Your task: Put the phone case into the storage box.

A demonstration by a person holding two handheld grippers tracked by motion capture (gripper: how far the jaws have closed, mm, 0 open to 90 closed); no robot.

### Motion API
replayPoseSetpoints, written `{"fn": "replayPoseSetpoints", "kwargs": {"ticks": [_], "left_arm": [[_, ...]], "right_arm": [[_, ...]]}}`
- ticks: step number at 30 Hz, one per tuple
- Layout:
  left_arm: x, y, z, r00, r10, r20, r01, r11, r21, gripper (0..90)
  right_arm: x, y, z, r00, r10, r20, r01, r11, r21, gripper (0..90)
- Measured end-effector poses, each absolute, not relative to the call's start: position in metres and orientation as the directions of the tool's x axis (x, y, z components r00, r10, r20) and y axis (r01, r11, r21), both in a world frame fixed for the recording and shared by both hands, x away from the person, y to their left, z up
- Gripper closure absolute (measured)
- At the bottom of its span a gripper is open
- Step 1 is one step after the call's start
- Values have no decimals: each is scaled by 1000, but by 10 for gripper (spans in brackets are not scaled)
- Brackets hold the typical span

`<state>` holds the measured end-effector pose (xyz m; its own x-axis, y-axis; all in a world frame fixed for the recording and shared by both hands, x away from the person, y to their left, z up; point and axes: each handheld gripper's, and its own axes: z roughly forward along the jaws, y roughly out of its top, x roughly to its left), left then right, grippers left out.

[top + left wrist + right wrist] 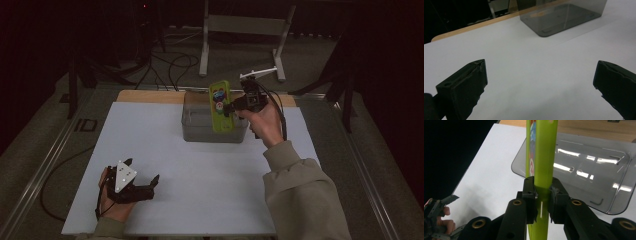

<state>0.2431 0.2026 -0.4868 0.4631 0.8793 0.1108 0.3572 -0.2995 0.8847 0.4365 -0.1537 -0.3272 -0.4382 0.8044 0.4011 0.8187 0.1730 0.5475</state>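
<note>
A lime-green flat pack [220,106] with a colourful printed face stands upright over a clear grey plastic bin [197,127]. My right gripper [231,106] grips it from the right. In the right gripper view the two black jaws [541,192] press on the narrow edge of the pack [541,152], with the open bin [584,165] below and behind it. My left gripper [142,170] rests low at the near left of the white board, far from the bin. Its jaws [540,75] stand wide apart with only bare white surface between them; the bin [564,17] lies ahead.
A white board [200,170] covers the table, with a wooden strip [150,96] along its far edge. Behind the table stand a white metal frame [240,25] and loose cables [170,65] on the floor. Metal rails run along both table sides.
</note>
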Motion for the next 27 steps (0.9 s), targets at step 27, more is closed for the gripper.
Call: {"fn": "replayPoseSetpoints", "kwargs": {"ticks": [27], "left_arm": [[243, 202, -487, 464, 879, 113, 356, -301, 884, 0]], "right_arm": [[462, -164, -329, -367, 842, 396, 839, 115, 532, 779]]}}
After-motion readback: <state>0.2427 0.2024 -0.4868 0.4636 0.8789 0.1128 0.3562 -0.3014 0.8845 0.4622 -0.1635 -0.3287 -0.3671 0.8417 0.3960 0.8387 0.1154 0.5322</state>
